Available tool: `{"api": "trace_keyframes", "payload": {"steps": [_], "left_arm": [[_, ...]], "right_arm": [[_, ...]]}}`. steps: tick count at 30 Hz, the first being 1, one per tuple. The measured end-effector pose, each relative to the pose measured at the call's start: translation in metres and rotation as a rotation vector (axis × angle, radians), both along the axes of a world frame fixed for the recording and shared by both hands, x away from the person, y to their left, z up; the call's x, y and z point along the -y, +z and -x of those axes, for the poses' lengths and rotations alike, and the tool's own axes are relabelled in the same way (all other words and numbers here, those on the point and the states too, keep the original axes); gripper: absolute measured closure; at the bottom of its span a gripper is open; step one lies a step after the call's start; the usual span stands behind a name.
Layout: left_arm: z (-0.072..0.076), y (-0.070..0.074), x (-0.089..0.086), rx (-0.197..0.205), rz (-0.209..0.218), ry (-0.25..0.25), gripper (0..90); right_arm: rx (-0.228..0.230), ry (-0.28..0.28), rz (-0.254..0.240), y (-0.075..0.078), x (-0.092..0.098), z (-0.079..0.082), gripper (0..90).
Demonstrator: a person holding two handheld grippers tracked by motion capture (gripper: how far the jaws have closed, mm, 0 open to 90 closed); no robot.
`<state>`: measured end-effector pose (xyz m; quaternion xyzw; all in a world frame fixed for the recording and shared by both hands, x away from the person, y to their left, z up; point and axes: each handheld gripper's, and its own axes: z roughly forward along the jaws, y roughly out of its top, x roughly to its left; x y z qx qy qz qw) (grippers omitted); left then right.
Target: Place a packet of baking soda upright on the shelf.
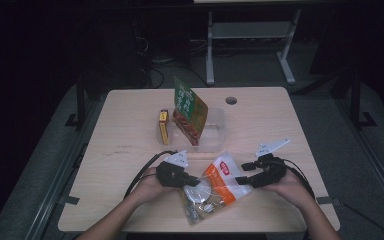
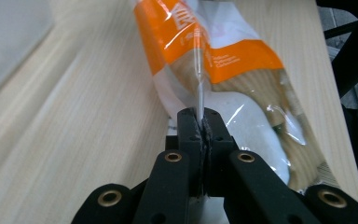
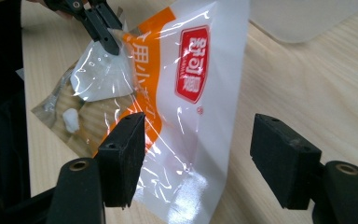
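A snack bag [image 1: 219, 186] printed orange and white, with a clear window, lies flat near the table's front edge between both hands. My left gripper [image 1: 195, 181] is shut on the bag's raised centre seam; in the left gripper view the jaws [image 2: 200, 122] pinch that thin fin, with the bag [image 2: 233, 60] stretching away beyond. My right gripper [image 1: 243, 175] is open at the bag's opposite end. In the right gripper view its gripper [image 3: 200, 158] straddles the white end of the bag [image 3: 191, 79] without touching it, and the left gripper [image 3: 106, 35] grips the bag farther off.
A clear plastic container [image 1: 215, 130] stands mid-table holding an upright green and red packet [image 1: 187, 107]. A small yellow box [image 1: 164, 126] stands just left of it. A cable hole [image 1: 231, 100] lies near the table's far edge. Bare wood [image 1: 120, 150] spreads to the left.
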<state>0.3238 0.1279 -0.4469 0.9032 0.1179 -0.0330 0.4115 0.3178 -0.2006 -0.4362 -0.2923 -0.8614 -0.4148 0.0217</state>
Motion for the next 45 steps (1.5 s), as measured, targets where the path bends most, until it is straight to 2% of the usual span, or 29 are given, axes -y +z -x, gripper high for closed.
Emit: {"api": "trace_keyframes", "payload": {"steps": [2,3,6,7,8,9,10,12,15,18,19,20,25,27,31,37,40,45], "left_arm": [[0.002,0.005,-0.002,0.024,0.019,-0.001,88.6],[0.004,0.012,-0.006,0.052,0.029,-0.013,88.7],[0.006,0.017,-0.010,0.076,0.042,-0.017,88.8],[0.007,0.020,-0.012,0.085,0.049,-0.022,88.8],[0.008,0.022,-0.014,0.093,0.054,-0.029,88.8],[0.009,0.024,-0.017,0.101,0.059,-0.039,88.8],[0.009,0.024,-0.017,0.101,0.059,-0.039,88.8],[0.012,0.026,-0.019,0.112,0.074,-0.050,88.8],[0.014,0.028,-0.019,0.122,0.088,-0.068,88.9],[0.015,0.029,-0.019,0.121,0.089,-0.076,88.8],[0.015,0.029,-0.019,0.121,0.087,-0.078,88.8],[0.015,0.029,-0.019,0.119,0.088,-0.077,88.8],[0.016,0.029,-0.019,0.118,0.099,-0.080,88.8],[0.016,0.029,-0.019,0.119,0.102,-0.080,88.9],[0.016,0.030,-0.019,0.121,0.108,-0.079,88.9],[0.014,0.029,-0.021,0.111,0.129,-0.074,88.6],[0.014,0.028,-0.023,0.102,0.145,-0.070,88.3],[0.014,0.027,-0.025,0.102,0.138,-0.057,85.3]], "right_arm": [[0.000,0.007,-0.010,0.000,-0.001,0.000,35.5],[0.003,0.010,-0.027,0.001,-0.001,-0.001,35.6],[0.000,0.011,-0.048,0.002,0.000,-0.001,36.7],[-0.006,0.012,-0.079,0.004,0.000,-0.002,38.3],[-0.006,0.012,-0.079,0.004,0.000,-0.002,38.3],[-0.015,0.023,-0.113,0.005,-0.001,-0.003,40.2],[-0.015,0.023,-0.113,0.005,-0.001,-0.003,40.2],[-0.022,0.052,-0.147,0.008,-0.005,-0.003,42.4],[-0.018,0.088,-0.149,0.010,-0.014,-0.004,47.1],[-0.026,0.117,-0.150,0.009,-0.022,-0.005,55.7],[-0.030,0.145,-0.152,0.010,-0.026,-0.006,63.1],[-0.030,0.145,-0.152,0.010,-0.026,-0.006,63.1],[-0.044,0.176,-0.177,0.012,-0.025,-0.007,77.5],[-0.046,0.180,-0.180,0.011,-0.025,-0.007,79.4],[-0.022,0.204,-0.186,0.014,-0.025,-0.006,89.6],[0.005,0.222,-0.173,0.020,-0.027,-0.002,90.0],[0.004,0.228,-0.172,0.023,-0.028,-0.001,90.0],[0.018,0.229,-0.180,0.030,-0.030,0.001,90.0]]}}
